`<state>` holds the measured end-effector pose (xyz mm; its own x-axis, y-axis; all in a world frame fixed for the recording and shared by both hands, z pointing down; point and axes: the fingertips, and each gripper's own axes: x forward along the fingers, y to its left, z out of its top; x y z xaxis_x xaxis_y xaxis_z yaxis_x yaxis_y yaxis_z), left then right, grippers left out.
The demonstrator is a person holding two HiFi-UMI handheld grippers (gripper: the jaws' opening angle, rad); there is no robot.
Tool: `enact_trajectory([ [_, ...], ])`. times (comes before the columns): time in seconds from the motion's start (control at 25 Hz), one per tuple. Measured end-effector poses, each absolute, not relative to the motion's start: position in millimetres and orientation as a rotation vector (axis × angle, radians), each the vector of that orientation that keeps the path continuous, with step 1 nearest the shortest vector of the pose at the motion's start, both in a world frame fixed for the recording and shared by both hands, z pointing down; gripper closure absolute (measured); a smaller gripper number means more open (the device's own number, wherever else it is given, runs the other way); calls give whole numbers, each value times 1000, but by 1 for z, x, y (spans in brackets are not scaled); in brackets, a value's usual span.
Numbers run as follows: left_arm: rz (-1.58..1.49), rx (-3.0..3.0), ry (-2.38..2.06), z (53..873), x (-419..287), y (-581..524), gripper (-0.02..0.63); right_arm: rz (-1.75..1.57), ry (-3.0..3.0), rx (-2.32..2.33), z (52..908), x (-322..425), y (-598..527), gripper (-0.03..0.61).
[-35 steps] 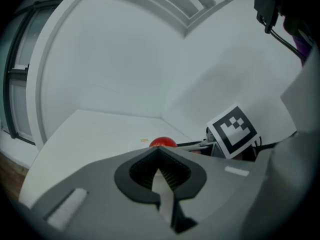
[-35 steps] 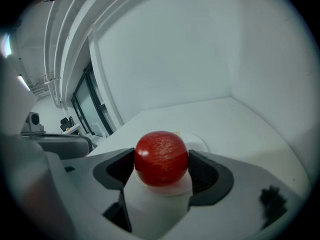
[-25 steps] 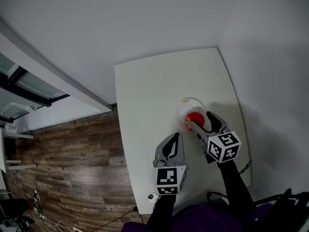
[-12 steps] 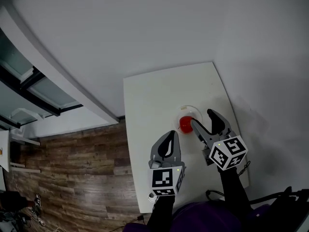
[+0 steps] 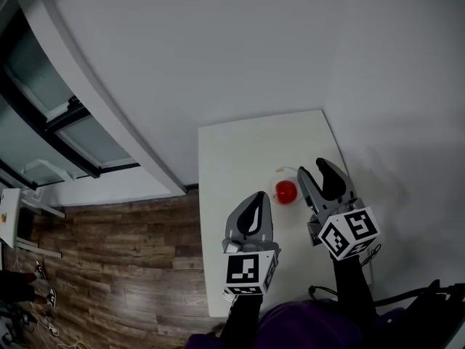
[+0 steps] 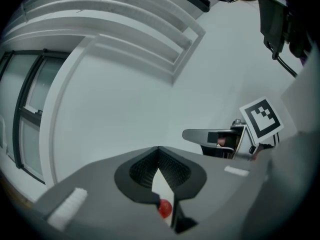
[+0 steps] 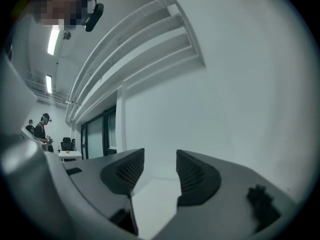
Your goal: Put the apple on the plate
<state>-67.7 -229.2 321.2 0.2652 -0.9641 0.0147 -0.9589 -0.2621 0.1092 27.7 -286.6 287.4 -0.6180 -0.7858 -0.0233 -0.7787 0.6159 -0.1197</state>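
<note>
The apple (image 5: 285, 191) sits on the plate (image 5: 289, 171) toward the far right of the white tabletop (image 5: 232, 158), and neither gripper holds it; in the head view it lies between the two, just left of the right gripper (image 5: 314, 169) and ahead and to the right of the left gripper (image 5: 255, 196). The right jaws stand apart and are closing with nothing between them; the left jaws meet at their tips and carry nothing. Both grippers point roughly level, side by side, apparently well above the tabletop, though the steep view makes the height hard to judge. Of the two gripper views, only the left one shows the apple, a small red spot in the slit below the closed tips; it also catches the right gripper side-on at its right edge. The right gripper view shows bare tabletop between its jaws, a white wall (image 7: 240, 84) ahead, and people (image 7: 42, 126) far off at the left edge.
</note>
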Motion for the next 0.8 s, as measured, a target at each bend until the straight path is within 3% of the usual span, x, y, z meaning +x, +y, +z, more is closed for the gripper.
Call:
enact_trajectory([
  [0.08,-103,2431,-1869,314,-69,-227,606,-110,2735,-1341,278,30,-284,385],
  [0.16,-124,2443,-1888,307,-69,-226,606,-63,2701,-1372,270,34,-284,501],
  [0.28,-146,2444,-1896,298,-69,-225,606,-13,2678,-1381,260,36,-284,559],
  [0.8,-140,2477,-1867,294,-53,-222,606,9,2701,-1249,249,32,-274,568],
])
